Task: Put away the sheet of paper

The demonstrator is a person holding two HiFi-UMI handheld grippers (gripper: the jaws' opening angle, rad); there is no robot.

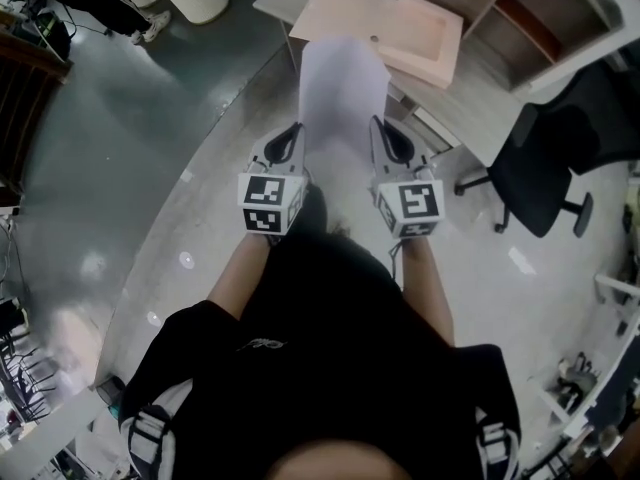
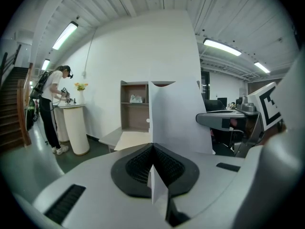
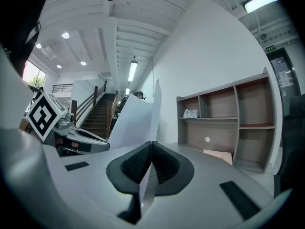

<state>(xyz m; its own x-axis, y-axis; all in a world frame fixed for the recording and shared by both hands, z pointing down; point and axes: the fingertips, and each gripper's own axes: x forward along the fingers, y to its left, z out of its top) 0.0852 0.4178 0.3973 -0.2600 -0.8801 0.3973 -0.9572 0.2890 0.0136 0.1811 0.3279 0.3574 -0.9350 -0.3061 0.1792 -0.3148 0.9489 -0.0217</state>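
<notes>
One grey desk — glossy floor

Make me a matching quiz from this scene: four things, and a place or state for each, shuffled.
Things:
1 paper
2 chair
3 tray
4 flowers

Places or states:
A lying on the desk
B on the white pedestal
C clamped by left gripper and right gripper
D black, beside the desk

Pairs: 1-C, 2-D, 3-A, 4-B

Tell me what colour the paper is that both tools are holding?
Plain white. The sheet of paper shows best in the head view.
</notes>
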